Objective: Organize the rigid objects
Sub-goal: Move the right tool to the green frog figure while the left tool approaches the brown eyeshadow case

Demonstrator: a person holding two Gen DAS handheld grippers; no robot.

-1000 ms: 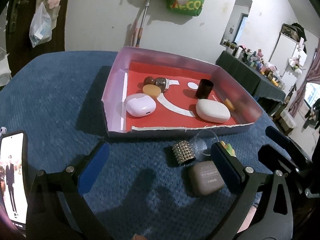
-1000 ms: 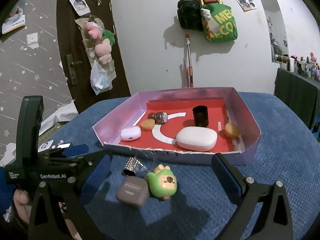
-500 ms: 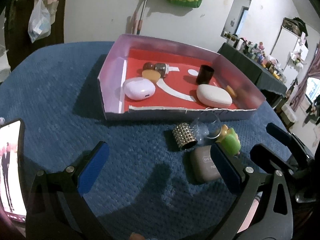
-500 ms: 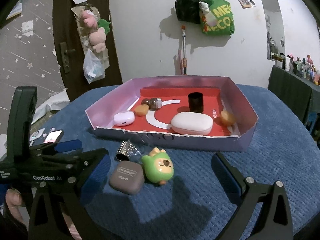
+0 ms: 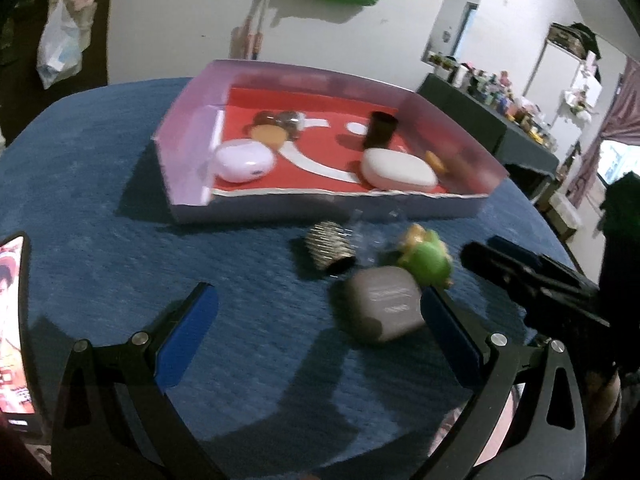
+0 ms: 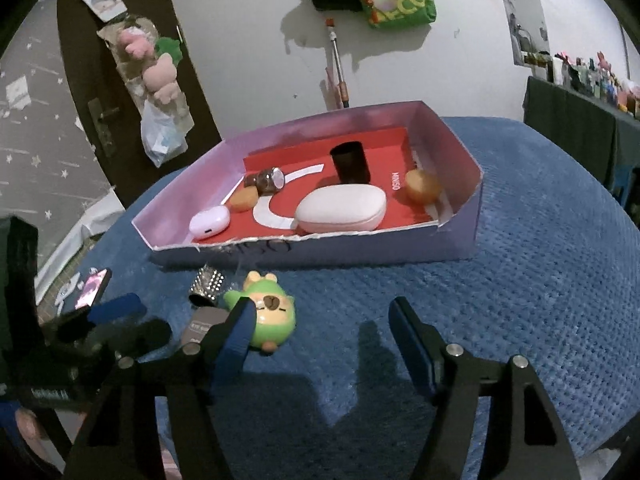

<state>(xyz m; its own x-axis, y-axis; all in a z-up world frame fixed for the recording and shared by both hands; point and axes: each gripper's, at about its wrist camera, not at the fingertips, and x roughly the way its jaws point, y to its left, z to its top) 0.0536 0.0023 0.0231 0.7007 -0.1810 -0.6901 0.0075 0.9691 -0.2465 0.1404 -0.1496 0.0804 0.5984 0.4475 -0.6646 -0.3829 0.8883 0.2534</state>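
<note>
A pink-walled box (image 5: 188, 128) (image 6: 460, 240) with a red floor holds a lilac case (image 5: 244, 160) (image 6: 210, 222), a white oval case (image 5: 398, 170) (image 6: 342, 208), a black cup (image 5: 380, 130) (image 6: 351, 162) and small stones. In front of it on the blue cloth lie a studded silver cap (image 5: 330, 246) (image 6: 207, 283), a green animal figure (image 5: 426, 256) (image 6: 268, 314) and a grey case (image 5: 384, 308) (image 6: 202, 326). My left gripper (image 5: 320, 328) is open, its right finger beside the grey case. My right gripper (image 6: 324, 340) is open, its left finger touching the green figure.
A lit phone (image 5: 12, 320) (image 6: 94, 286) lies at the cloth's left edge. A clear glass piece (image 5: 372, 236) lies between the cap and the figure. A dark table with bottles (image 5: 492, 120) stands to the right. The cloth to the right of the figure is bare.
Both grippers have dropped lower and closer to the loose items. The right gripper has narrowed and shifted left, so that its left finger now stands against the green figure.
</note>
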